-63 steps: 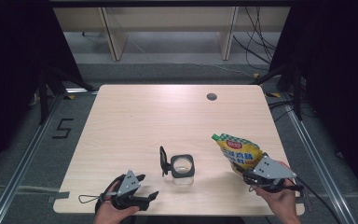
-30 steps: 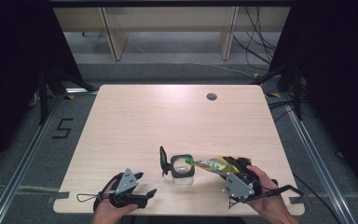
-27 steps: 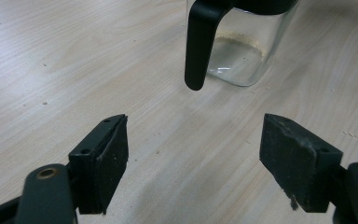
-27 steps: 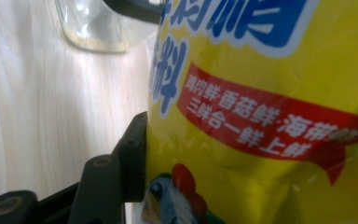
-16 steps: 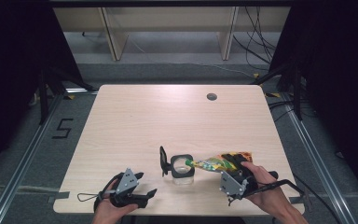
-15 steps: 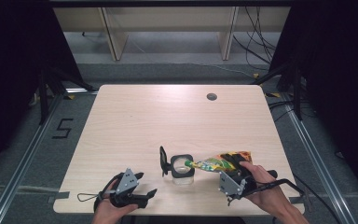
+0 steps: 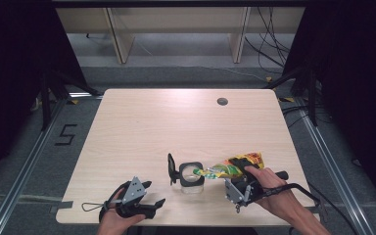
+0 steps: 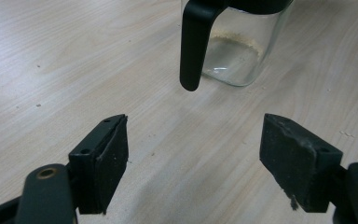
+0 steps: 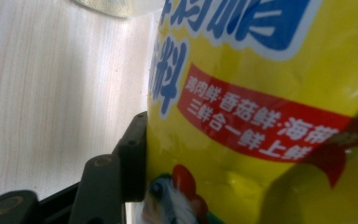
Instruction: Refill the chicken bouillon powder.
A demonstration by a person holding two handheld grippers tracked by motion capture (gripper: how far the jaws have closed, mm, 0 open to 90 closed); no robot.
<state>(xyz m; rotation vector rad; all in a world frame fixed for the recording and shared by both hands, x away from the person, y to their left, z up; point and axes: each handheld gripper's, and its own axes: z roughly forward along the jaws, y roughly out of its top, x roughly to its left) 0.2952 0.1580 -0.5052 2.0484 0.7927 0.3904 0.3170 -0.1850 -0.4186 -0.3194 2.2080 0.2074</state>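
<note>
Yellow pouch (image 9: 261, 93), blue and white Chinese lettering

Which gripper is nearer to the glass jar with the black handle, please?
The right. The right gripper sits just beside the glass jar, tipping a yellow pouch over its mouth. The left gripper rests open nearer the table's front edge, apart from the jar.

The yellow pouch (image 9: 261, 112) sits pressed against the gripper's (image 9: 205, 186) black jaw, apparently clamped.

left gripper (image 7: 144, 201): jaws wide apart, low | right gripper (image 7: 235, 183): jaws clamped, tilted sideways
</note>
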